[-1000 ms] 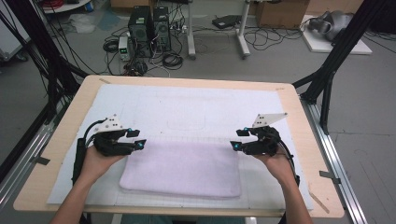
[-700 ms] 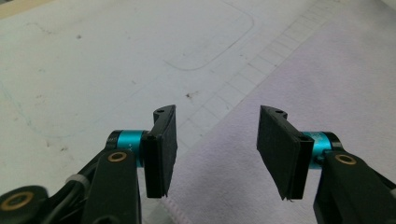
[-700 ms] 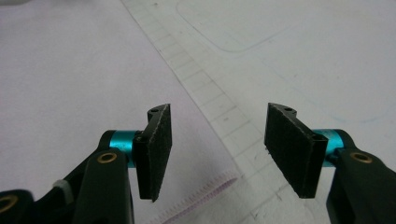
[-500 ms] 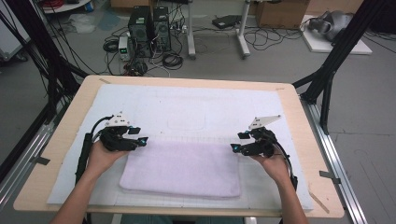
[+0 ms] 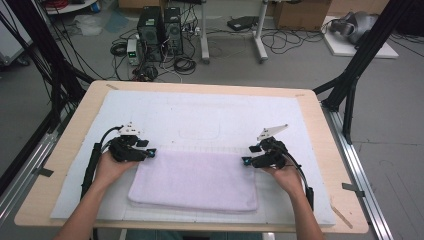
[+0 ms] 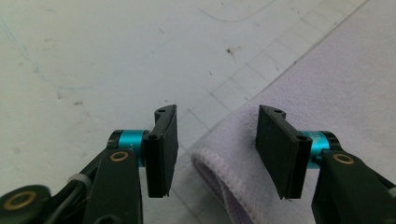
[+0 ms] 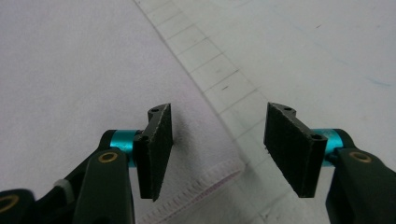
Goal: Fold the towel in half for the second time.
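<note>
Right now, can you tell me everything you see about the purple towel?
The towel is pale lilac terry cloth, folded into a flat rectangle with stitched hems. It lies on the white mat near the table's front edge. The open left gripper straddles its far left corner, and the open right gripper straddles its far right corner. Neither is pinching it.

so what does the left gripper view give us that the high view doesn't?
Left gripper view alone: the towel's rolled, stitched corner edge lying between the open jaws of the left gripper, plus specks on the mat. High view alone: the whole folded towel, both hands, the right gripper at the opposite far corner, the table's wooden rim. Shared: towel, mat, left gripper.
</note>
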